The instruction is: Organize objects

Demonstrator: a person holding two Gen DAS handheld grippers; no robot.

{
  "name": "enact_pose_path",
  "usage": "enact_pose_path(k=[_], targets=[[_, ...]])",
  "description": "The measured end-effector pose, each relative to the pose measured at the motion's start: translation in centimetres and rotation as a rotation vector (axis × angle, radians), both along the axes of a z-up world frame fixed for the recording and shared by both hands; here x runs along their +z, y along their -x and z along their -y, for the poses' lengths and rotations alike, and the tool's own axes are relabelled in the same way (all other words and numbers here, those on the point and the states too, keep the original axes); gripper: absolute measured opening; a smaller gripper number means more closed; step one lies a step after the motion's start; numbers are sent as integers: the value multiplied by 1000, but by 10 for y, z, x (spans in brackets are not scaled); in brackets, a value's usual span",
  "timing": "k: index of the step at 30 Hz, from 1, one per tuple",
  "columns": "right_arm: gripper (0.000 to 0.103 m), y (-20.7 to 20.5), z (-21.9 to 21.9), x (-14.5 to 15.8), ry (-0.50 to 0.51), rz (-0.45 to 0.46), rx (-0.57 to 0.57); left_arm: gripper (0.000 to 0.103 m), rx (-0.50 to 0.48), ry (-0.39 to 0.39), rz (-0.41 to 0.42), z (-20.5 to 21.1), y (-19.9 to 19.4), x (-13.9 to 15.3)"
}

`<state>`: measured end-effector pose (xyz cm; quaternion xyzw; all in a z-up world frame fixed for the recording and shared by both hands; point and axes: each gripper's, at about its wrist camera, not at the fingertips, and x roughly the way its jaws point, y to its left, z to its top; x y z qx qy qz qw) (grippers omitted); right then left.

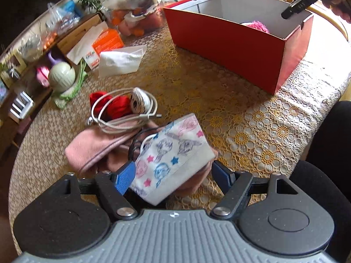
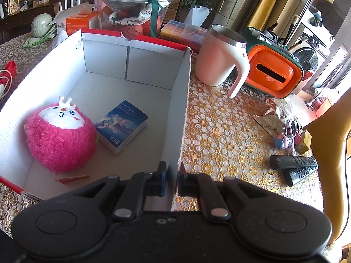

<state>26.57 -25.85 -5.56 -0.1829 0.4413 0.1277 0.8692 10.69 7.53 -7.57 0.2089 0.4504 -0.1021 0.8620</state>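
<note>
Right under the lens, the left gripper [image 1: 173, 175] has its blue-padded jaws spread wide either side of a small white fabric pouch printed with pink and blue cartoon figures and stars [image 1: 173, 153], and from here I can't tell whether the pads are actually biting. The pouch sits tilted atop a soft pink folded cloth [image 1: 98, 146]. It looks light, floppy and likely to sag, so I'd pinch across its firmer hemmed edge. Just beyond lies a coiled white cable [image 1: 122, 111] over something red. Across the lace-patterned tablecloth [image 1: 252, 127], the right gripper [image 2: 172, 179] is pinched tight on the near wall of the red cardboard box [image 2: 184, 100], steadying it.
</note>
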Motion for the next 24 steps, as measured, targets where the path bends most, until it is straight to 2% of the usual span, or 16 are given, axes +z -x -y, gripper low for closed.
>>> enact_pose_path(k=[6, 7, 8, 11, 14, 18, 22, 24], targets=[[9, 0, 0, 0, 0, 0, 0, 75, 33, 0, 69, -3, -4, 11], [9, 0, 0, 0, -1, -1, 0, 69, 42, 8, 74, -6, -5, 13], [9, 0, 0, 0, -2, 0, 0, 58, 48, 15, 71, -7, -6, 13], [9, 0, 0, 0, -1, -1, 0, 45, 49, 1, 56, -5, -11, 11], [9, 0, 0, 0, -1, -1, 0, 38, 22, -2, 37, -1, -9, 7], [9, -1, 0, 0, -1, 0, -1, 37, -16, 27, 17, 2, -5, 7], [9, 0, 0, 0, -1, 0, -1, 31, 2, -23, 9, 6, -8, 0], [9, 0, 0, 0, -2, 0, -2, 21, 10, -3, -2, 5, -10, 0]])
